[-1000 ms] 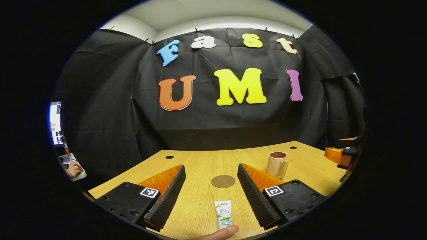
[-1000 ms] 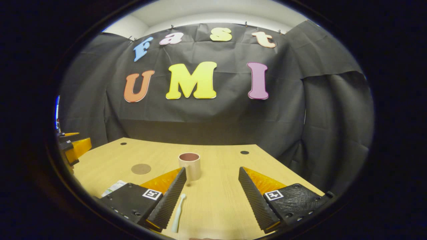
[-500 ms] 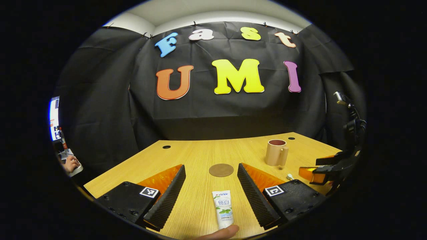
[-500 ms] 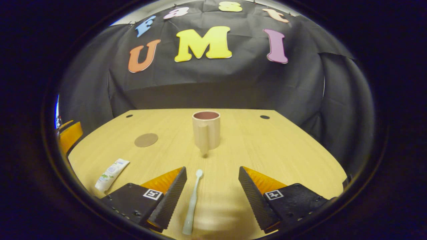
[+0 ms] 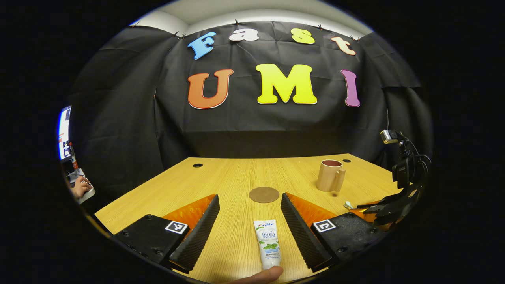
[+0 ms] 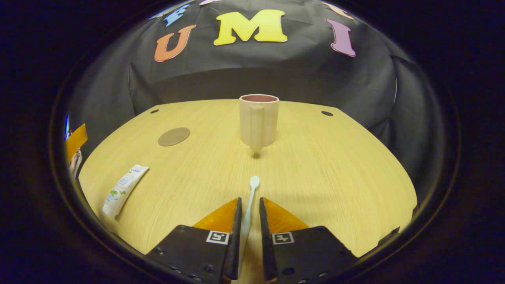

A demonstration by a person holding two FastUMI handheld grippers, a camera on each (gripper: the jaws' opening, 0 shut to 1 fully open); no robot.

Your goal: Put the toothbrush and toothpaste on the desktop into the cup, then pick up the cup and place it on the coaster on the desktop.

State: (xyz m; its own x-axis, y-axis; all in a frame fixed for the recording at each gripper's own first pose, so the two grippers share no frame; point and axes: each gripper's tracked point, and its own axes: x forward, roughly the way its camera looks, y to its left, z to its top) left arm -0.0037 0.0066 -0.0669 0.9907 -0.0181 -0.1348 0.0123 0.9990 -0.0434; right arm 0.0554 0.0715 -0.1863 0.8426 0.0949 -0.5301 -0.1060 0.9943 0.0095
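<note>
Taking the cup (image 6: 259, 122) as your landmark: the coaster (image 6: 174, 136) lay well to its left, and the toothpaste (image 6: 122, 190) lay flat on the desktop (image 6: 335, 169) further left and nearer you.

Your left gripper (image 5: 249, 227) hung over that tube with its jaws wide, one finger on either side and neither touching it. For a good pick you needed to lower squarely and close across the tube's middle.

Directly in front of the cup's handle lay the toothbrush (image 6: 248, 207), head toward the cup. Your right gripper (image 6: 248, 232) had its jaws narrowed about the handle; I could not tell whether both fingers pressed it. You would do well to seat the grip before lifting, then tip the brush upright over the rim.
</note>
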